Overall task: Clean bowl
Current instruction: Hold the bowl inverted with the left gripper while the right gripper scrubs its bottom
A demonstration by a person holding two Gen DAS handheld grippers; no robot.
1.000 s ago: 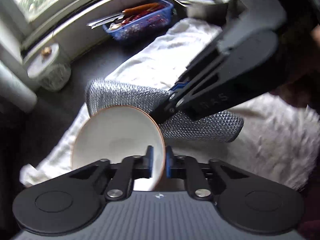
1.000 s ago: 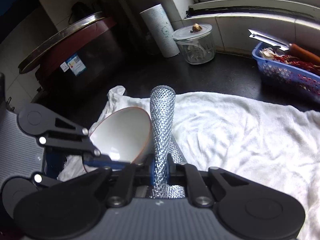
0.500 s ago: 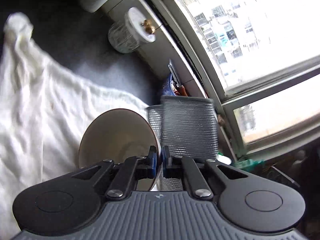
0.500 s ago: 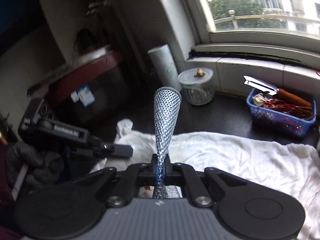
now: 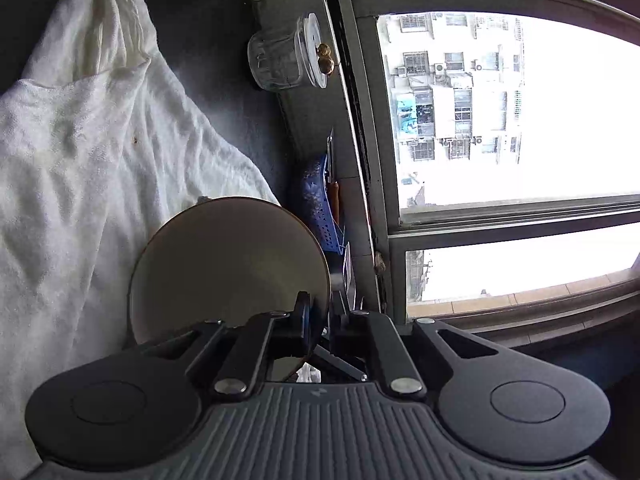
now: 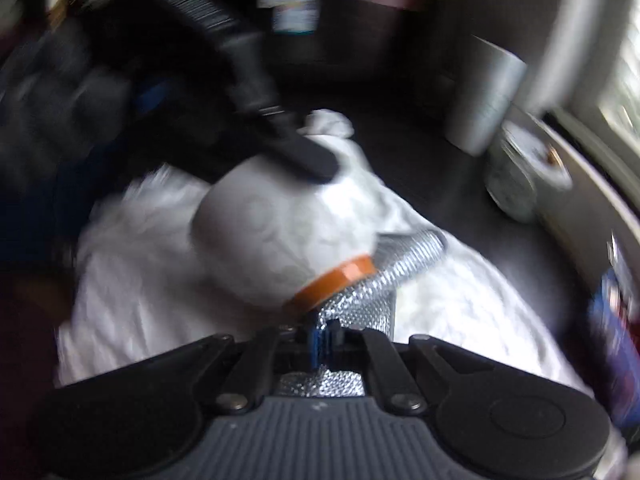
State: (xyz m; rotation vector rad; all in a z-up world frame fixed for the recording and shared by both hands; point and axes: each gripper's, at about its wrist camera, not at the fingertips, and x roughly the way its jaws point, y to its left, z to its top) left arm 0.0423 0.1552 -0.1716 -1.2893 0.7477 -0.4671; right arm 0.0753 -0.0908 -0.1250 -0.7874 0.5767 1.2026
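The left tool [image 5: 319, 322] is clamping the rim of the bowl [image 5: 228, 264], one finger inside and one outside, and is holding the bowl up off the white towel [image 5: 80, 168] that is covering most of the dark worktop [image 5: 208, 80]. In the left wrist view the bowl's pale inside is facing the camera, with its brown rim edge turning toward the window [image 5: 500, 112].

The right tool [image 6: 320, 338] is gripping a silvery mesh scouring cloth [image 6: 360, 304], its blue pads closed on the fabric. In the right wrist view, which is heavily blurred, the bowl [image 6: 276, 236] is showing its white, embossed outside and orange rim band, and the mesh cloth is lying against that rim and seems to be curling into the opening, though the blur is making the exact contact hard to read. The left tool [image 6: 308, 158] is appearing there as a dark shape reaching down onto the far side of the bowl.

Along the worktop's back edge, by the window sill, a lidded glass jar [image 5: 288, 56] is standing, and a blue basket [image 5: 320, 208] is sitting further along the same edge, partly hidden behind the bowl. A pale roll [image 6: 484, 96] is standing near the jar [image 6: 520, 184] at the back corner.
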